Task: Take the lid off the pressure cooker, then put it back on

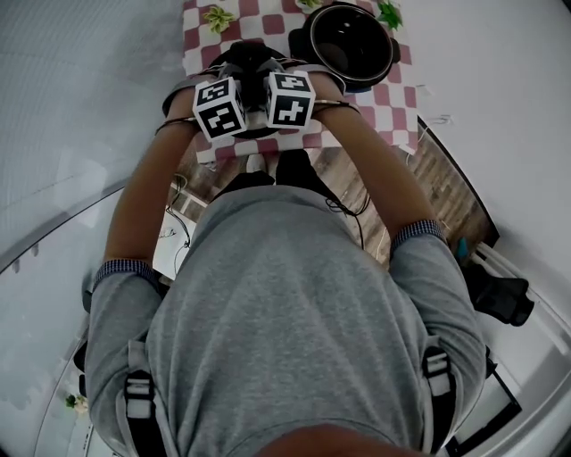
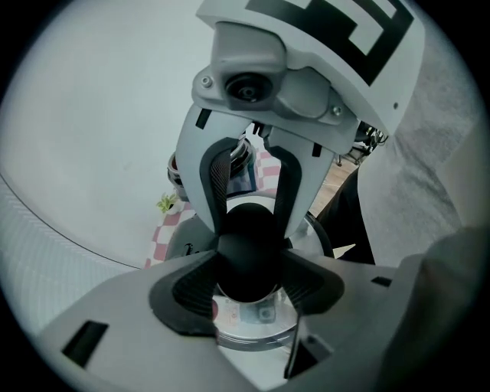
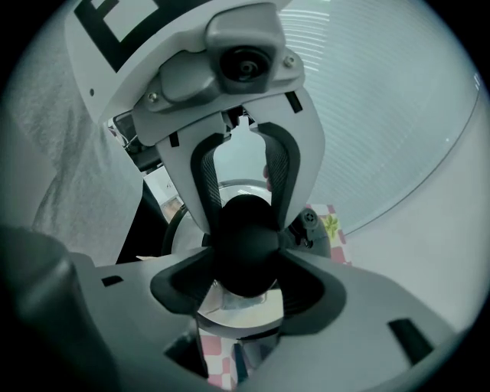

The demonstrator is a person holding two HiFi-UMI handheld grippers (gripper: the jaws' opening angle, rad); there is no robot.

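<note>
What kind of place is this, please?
Probably a staged test room, not a home kitchen: a checked tablecloth, the open pressure cooker on it, and bare white surfaces all around.

A worktop (image 1: 400, 114) under a red-and-white checked cloth stands over a floor of brown wooden planks (image 1: 451, 183). Small green leafy sprigs (image 1: 217, 16) lie on the cloth near its far edge. Pale grey, unmarked surfaces (image 1: 80, 98) fill the left side and the far right. Below the worktop's near edge sits a white unit (image 1: 174, 239) with thin dark cables trailing over it. A black object (image 1: 507, 299), too unclear to name, rests at the right by a white ledge. The light is soft and even, without hard shadows.
</note>
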